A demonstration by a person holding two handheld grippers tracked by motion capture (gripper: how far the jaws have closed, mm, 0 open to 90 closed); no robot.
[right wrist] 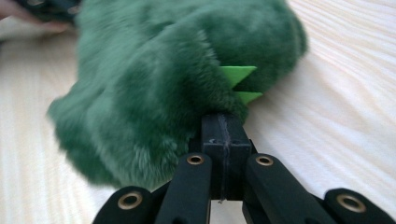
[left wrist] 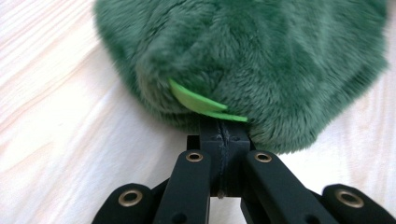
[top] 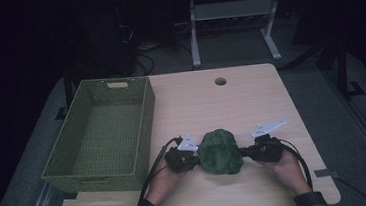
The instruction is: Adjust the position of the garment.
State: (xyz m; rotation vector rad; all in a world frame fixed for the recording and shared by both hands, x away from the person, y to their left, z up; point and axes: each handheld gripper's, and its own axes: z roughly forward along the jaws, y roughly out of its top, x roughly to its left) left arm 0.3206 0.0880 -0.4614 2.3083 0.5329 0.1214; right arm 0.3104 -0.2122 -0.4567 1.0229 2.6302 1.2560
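Observation:
A dark green plush toy lies on the wooden table near its front edge, between my two grippers. My left gripper holds the toy's left side. In the left gripper view its jaws are closed together on the fur, right by light green felt spikes. My right gripper grips the toy's right side. The right gripper view has its jaws pinched into the fur just below more felt spikes. A hand holds each gripper from below.
A green woven basket stands on the table's left side, just left of my left gripper, with nothing visible inside. A round cable hole sits near the table's far edge. Beyond the table the room is dark, with a metal frame on the floor.

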